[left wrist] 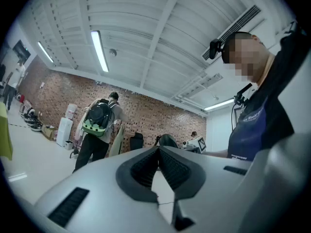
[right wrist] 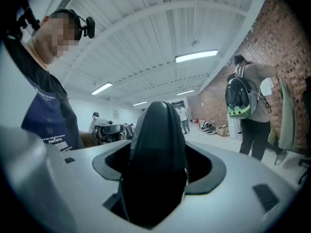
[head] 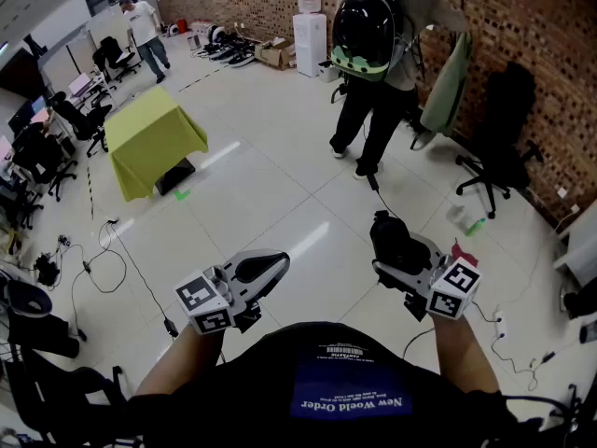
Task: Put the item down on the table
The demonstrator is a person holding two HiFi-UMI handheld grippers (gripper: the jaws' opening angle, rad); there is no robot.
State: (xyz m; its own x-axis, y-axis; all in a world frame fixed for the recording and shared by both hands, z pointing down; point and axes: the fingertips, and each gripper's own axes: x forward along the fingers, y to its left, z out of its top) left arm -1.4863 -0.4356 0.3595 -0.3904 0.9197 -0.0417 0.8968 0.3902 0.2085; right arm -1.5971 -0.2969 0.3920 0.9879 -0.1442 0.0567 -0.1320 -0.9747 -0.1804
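Nearest to the camera is the dark shirt (head: 345, 385) of the person who holds both tools, with the two bare forearms reaching out from it. At the end of the left forearm, the left gripper (head: 272, 265) points level over the floor (head: 280, 185). Its two ribbed pads (left wrist: 146, 166) meet at their tips, so it is closed and nothing is between them. On the right side, the right gripper (head: 390, 239) also points level. Its jaws stand wide apart and they clamp a black item (right wrist: 156, 169), rounded, with a seam along its middle. This item fills the space between the jaws and is held in the air above the floor, not resting on anything.

Some thin cables (head: 112, 255) lie on the floor at the near left. Further away on the left stands a desk (head: 154, 138) covered with a yellow-green cloth; it is well apart from the black item. At the far right a person with a backpack (head: 373, 45) stands with the back to the camera, and a black office chair (head: 499, 133) is beside this person, on the right. Behind them a water dispenser (head: 310, 37) stands against the brick wall (head: 546, 59).
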